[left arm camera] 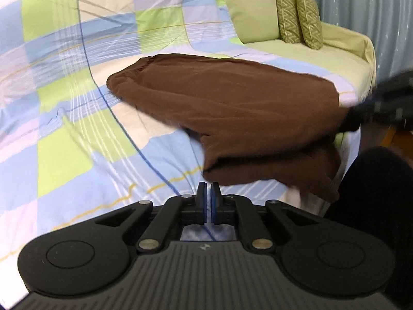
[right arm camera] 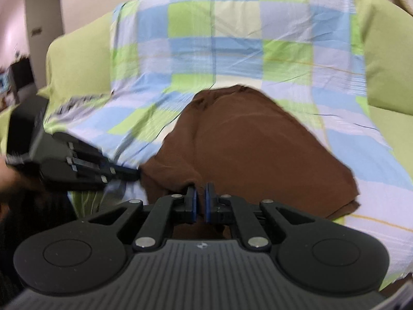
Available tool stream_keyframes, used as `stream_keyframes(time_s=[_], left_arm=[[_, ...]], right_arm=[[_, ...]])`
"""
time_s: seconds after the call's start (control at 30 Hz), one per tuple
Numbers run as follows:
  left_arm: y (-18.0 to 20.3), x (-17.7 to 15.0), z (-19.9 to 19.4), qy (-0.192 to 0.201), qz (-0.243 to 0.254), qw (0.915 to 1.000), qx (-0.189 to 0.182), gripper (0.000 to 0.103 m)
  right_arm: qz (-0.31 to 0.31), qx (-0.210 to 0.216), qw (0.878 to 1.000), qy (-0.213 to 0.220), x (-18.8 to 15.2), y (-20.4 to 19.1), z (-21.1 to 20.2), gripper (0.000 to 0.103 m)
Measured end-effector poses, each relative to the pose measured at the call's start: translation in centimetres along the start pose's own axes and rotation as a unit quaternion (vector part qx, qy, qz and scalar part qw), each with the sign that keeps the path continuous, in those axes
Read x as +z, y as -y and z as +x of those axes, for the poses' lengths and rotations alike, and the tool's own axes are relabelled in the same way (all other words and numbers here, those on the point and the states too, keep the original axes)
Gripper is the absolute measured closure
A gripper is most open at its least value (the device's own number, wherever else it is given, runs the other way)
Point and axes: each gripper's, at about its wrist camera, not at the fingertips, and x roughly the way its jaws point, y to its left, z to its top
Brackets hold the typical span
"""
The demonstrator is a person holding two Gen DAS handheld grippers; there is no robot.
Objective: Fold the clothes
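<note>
Evidently soft and light, the limp brown cloth garment with a gathered elastic waistband (left arm camera: 232,108) lay partly folded on the blue, green and cream checked sheet (left arm camera: 77,103) covering the pale green sofa (left arm camera: 343,46), and looked apt to sag, so its hems and corners seemed the best holds. Left claw (left arm camera: 207,184) sat nearly clenched at the near hem, cloth between its fingers not discernible; right claw (right arm camera: 200,188) likewise nearly clenched at the garment's edge, grasp unconfirmed.

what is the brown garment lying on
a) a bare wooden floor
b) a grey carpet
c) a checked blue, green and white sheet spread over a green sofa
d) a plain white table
c: in both wrist views the brown garment rests on the checked sheet, which is draped over the green sofa, with two patterned green cushions at the far end.
</note>
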Motion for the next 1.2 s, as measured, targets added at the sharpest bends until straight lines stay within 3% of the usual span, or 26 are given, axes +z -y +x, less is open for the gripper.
stream_keyframes(time_s=[0.03,0.1,0.17,0.2,0.33,0.47,0.5,0.57,0.73,0.93,0.97,1.0,1.03,1.07,1.13,1.17,1.2], left_arm=[[0.0,0.0,-0.4,0.011,-0.004,0.9999,-0.009,0.093],[0.0,-0.2,-1.3,0.028,-0.01,0.9994,-0.017,0.051],[0.2,-0.2,-1.6,0.043,-0.012,0.9989,-0.015,0.041],[0.3,-0.1,-1.4,0.045,-0.01,0.9989,-0.011,0.041],[0.2,0.4,0.0,0.041,-0.019,0.9989,-0.016,0.041],[-0.4,1.0,1.3,0.036,-0.058,0.9969,-0.04,0.043],[-0.5,1.0,1.4,0.037,-0.062,0.9964,-0.043,0.059],[-1.7,1.4,1.9,0.035,-0.103,0.992,-0.064,0.089],[-3.2,1.7,1.5,0.035,-0.14,0.9865,-0.077,0.092],[-2.4,1.4,-0.1,0.04,-0.083,0.9941,-0.057,0.093],[-2.2,1.2,-0.5,0.043,-0.07,0.9954,-0.051,0.093],[-1.9,1.1,-0.9,0.047,-0.051,0.9966,-0.045,0.093],[-1.5,0.9,-1.4,0.052,-0.024,0.9975,-0.041,0.093],[-0.9,0.7,-1.9,0.061,0.012,0.9974,-0.036,0.089],[0.6,0.1,-3.0,0.079,0.1,0.9912,-0.035,0.065],[1.6,-0.2,-3.6,0.091,0.149,0.984,-0.036,0.051],[2.6,-0.7,-4.0,0.104,0.201,0.9734,-0.037,0.046]], right_arm=[[-0.009,0.001,1.0,-0.007,-0.3,-0.3,0.2,0.099],[-0.031,0.0,0.999,-0.029,-1.1,-1.1,0.6,0.096],[-0.051,-0.004,0.997,-0.05,-2.1,-1.7,0.6,0.089],[-0.052,-0.005,0.997,-0.054,-2.5,-1.8,0.5,0.085],[-0.059,-0.013,0.996,-0.063,-3.8,-2.5,0.4,0.081],[-0.107,-0.033,0.992,-0.063,-4.7,-4.6,0.8,0.063],[-0.121,-0.038,0.99,-0.061,-4.9,-5.1,0.9,0.053],[-0.15,-0.05,0.986,-0.055,-5.2,-6.0,1.1,0.044],[-0.209,-0.081,0.974,-0.037,-5.9,-8.0,2.7,0.044],[-0.268,-0.104,0.957,-0.035,-6.2,-8.9,4.2,0.047],[-0.272,-0.106,0.956,-0.031,-6.3,-8.8,4.1,0.057],[-0.274,-0.109,0.955,-0.029,-6.3,-8.7,4.1,0.073],[-0.276,-0.113,0.954,-0.031,-6.3,-8.5,4.1,0.08],[-0.277,-0.114,0.953,-0.034,-6.3,-8.3,4.1,0.083],[-0.255,-0.099,0.961,-0.035,-5.9,-7.9,3.1,0.084],[-0.235,-0.09,0.967,-0.032,-5.5,-7.5,2.4,0.085],[-0.216,-0.081,0.973,-0.028,-5.1,-7.1,1.6,0.084]])
